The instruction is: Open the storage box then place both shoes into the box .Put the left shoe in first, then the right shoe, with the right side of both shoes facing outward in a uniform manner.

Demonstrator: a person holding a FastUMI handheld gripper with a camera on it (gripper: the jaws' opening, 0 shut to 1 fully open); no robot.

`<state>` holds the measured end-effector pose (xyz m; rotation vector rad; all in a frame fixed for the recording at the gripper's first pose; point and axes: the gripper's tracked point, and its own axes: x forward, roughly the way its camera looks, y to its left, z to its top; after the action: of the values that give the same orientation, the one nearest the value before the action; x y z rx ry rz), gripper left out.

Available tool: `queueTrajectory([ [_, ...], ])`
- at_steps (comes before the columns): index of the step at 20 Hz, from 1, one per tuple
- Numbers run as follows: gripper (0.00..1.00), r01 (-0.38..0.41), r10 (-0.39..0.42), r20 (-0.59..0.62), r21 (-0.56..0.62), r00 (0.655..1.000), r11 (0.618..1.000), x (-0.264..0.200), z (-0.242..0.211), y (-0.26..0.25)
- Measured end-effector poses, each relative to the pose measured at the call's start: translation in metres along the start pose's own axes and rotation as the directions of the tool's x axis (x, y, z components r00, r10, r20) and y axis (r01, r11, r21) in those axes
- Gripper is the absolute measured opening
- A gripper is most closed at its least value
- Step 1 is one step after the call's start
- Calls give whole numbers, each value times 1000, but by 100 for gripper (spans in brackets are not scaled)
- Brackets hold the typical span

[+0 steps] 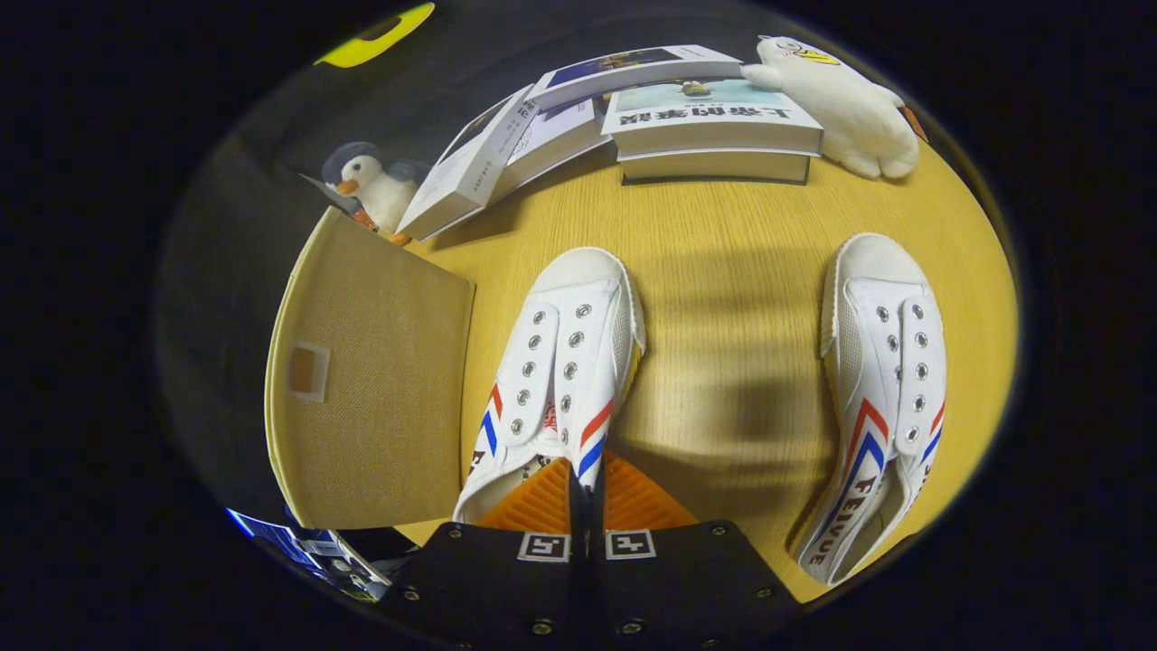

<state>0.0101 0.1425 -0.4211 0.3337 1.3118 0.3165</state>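
Gripping the side wall of a white canvas shoe (553, 362), the gripper (586, 493) has its two fingers (533, 502) drawn close together, one inside the shoe's opening and the other outside, with the wall pinched between them; only a narrow slit separates them. The shoe is laceless, with two rows of metal eyelets, a rubber toe cap and red and blue chevron stripes on each flank. Its long axis runs straight away from the fingers, heel at the fingers and toe pointing toward the books (714, 122) at the far side of the wooden table (723, 271).

A second, matching shoe (877, 398) lies well to the right of the held shoe, apart from it, with bare tabletop between them. It is roughly parallel to the held shoe, toe also toward the books, heel nearer the camera and angled slightly inward; lettering shows along its heel side.

Just to the left of the held shoe stands the beige fabric storage box (371, 389), its broad panel bearing a small label window and nearly touching the shoe's left flank.

Beyond the held shoe's toe lie several stacked and leaning books. A penguin plush (375, 190) sits beyond the box, and a white seal plush (841, 104) rests right of the books.
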Motion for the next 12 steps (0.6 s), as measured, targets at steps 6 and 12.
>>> queueTrajectory([
  [6,0,-38,39,28,-6,999,999,-38,13,22],
  [12,0,-57,63,99,-64,993,996,-94,32,56],
])
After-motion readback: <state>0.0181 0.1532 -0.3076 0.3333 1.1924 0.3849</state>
